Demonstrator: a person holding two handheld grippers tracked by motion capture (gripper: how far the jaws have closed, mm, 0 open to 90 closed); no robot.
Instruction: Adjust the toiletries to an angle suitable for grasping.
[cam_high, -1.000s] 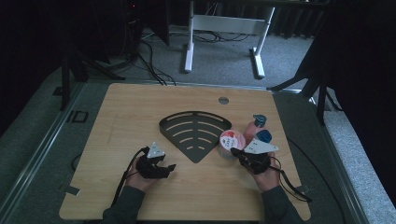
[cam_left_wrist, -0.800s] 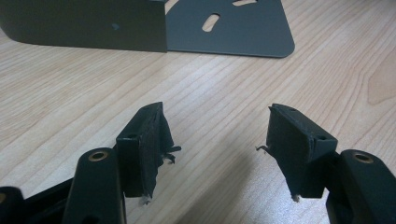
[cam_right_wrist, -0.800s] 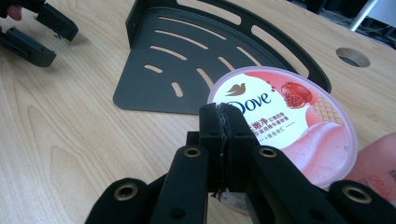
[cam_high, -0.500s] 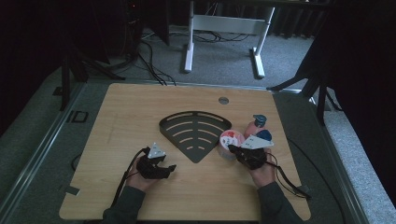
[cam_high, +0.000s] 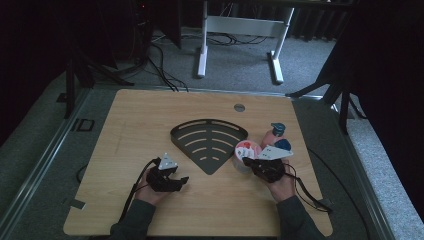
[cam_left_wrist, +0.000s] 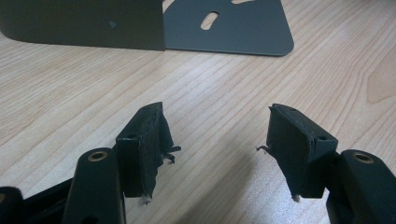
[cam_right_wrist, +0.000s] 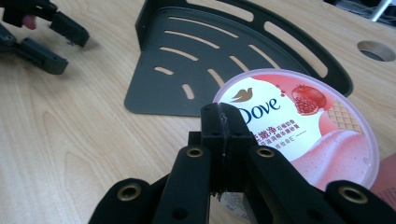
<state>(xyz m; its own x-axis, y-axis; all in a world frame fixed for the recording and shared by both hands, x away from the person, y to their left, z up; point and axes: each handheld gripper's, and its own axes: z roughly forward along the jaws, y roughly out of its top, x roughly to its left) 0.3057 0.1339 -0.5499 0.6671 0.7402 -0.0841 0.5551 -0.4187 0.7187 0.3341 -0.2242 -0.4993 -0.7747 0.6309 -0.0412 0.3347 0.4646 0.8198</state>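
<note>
Table (cam_high: 150, 120): pale wood, mostly bare, with a round hole (cam_high: 239, 107) near the far edge. There is wide open room on its left half and along the near edge.

Rack (cam_high: 209, 141): a dark, fan-shaped corner shelf lying at the table's centre, slotted, with a raised rim on the curved far side and its point toward the person. Nothing lies on it.

Tub (cam_right_wrist: 299, 121): a round Dove container with a pink and white lid, standing on the table just right of the rack, its edge close to the rack's right side. Two small blue things (cam_high: 278, 128) sit just beyond it; too small to identify.

Right gripper (cam_right_wrist: 224, 122): at the tub's near edge, jaws pressed together with no gap between the pads. They overlap the lid's near rim in its own view; whether any of the rim is pinched between them I cannot tell.

Left gripper (cam_left_wrist: 217, 147): low over bare wood, near and left of the rack's point, jaws wide apart, holding nothing.

Progress, my judgement: early. The work looks to be loading the tub onto the rack; the tub is not yet lifted, so the grasp, lift and placing all remain.

Clearance: the path to the rack is short. The open straight side faces the tub, so it need not cross the curved rim.
</note>
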